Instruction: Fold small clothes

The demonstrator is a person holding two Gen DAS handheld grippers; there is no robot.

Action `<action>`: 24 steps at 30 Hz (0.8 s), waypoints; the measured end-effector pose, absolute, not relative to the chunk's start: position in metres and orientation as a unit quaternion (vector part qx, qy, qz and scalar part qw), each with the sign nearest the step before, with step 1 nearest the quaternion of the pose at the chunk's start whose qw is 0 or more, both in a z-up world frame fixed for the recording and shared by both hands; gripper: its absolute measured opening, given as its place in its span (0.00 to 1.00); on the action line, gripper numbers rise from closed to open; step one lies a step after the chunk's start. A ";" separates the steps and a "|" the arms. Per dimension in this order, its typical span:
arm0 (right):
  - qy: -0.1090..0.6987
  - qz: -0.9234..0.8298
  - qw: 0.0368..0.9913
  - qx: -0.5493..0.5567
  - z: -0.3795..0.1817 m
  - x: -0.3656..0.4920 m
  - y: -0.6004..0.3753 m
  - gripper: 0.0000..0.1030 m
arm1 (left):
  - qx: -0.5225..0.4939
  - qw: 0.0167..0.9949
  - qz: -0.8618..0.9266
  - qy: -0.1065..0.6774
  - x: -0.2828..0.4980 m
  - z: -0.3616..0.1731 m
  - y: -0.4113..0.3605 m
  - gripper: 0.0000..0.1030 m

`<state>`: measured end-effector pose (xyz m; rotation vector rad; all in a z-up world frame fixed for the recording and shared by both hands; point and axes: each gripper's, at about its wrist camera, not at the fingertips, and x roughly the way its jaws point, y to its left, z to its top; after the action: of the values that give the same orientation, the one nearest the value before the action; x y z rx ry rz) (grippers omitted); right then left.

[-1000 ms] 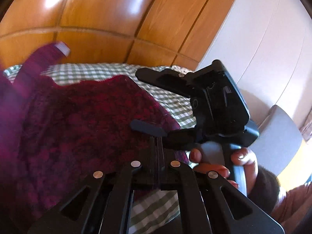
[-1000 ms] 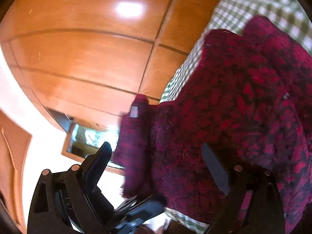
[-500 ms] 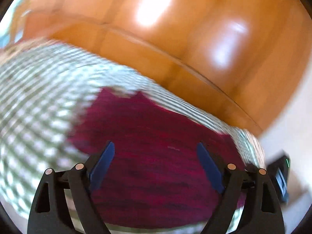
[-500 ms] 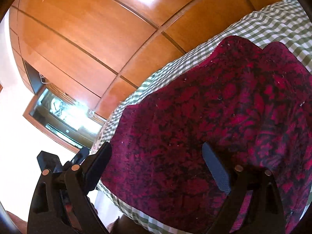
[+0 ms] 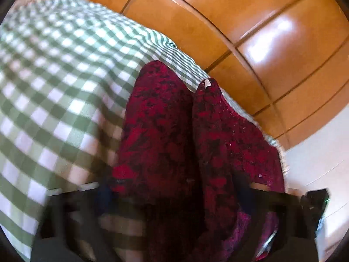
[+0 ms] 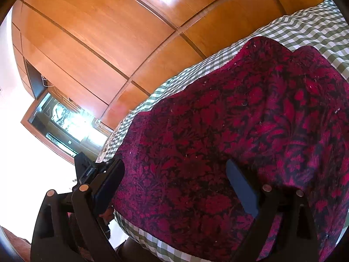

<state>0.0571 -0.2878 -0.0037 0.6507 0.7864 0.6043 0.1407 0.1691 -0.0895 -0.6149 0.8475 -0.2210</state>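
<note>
Crimson, soft and limp, the garment (image 6: pixel 229 135) lies on the checked cloth (image 5: pixel 54 83) near its near edge, so with your right gripper (image 6: pixel 174 187) spread and left gripper (image 5: pixel 174 207) seemingly spread though blurred, pinch a doubled hem.

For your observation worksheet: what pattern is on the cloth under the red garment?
Green-and-white checks on the cloth, clearest in the left wrist view.

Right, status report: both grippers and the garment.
Right gripper open over red patterned garment. Left gripper blurred, state unclear. Garment lying on checked cloth, not gripped by right. Nothing in the way.
</note>
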 end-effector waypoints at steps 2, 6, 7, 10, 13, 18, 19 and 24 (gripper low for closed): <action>0.371 0.284 0.830 0.306 -0.004 0.056 -0.288 0.91 | -0.282 0.864 -0.105 0.404 0.142 -0.083 0.162 0.39; 0.372 0.279 0.831 0.304 -0.005 0.058 -0.289 0.91 | -0.243 0.889 -0.092 0.376 0.137 -0.053 0.147 0.34; 0.372 0.277 0.833 0.302 -0.003 0.057 -0.288 0.91 | -0.243 0.895 -0.100 0.361 0.134 -0.042 0.142 0.34; 0.367 0.267 0.841 0.295 0.002 0.055 -0.287 0.91 | -0.224 0.910 -0.121 0.326 0.125 -0.012 0.128 0.34; 0.361 0.255 0.850 0.287 0.008 0.053 -0.289 0.91 | -0.193 0.924 -0.148 0.295 0.115 0.022 0.102 0.33; 0.341 0.241 0.857 0.301 0.016 0.051 -0.307 0.91 | -0.155 0.932 -0.198 0.262 0.106 0.057 0.057 0.32; 0.337 0.242 0.856 0.309 0.016 0.051 -0.311 0.91 | -0.150 0.931 -0.207 0.259 0.104 0.060 0.048 0.32; 0.309 0.262 0.827 0.390 0.017 0.051 -0.342 0.91 | -0.109 0.929 -0.249 0.249 0.098 0.062 -0.005 0.29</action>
<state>0.0514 -0.3419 0.0174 0.8285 0.6558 0.5564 0.0978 -0.0049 0.0618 -0.2243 0.5110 -0.5098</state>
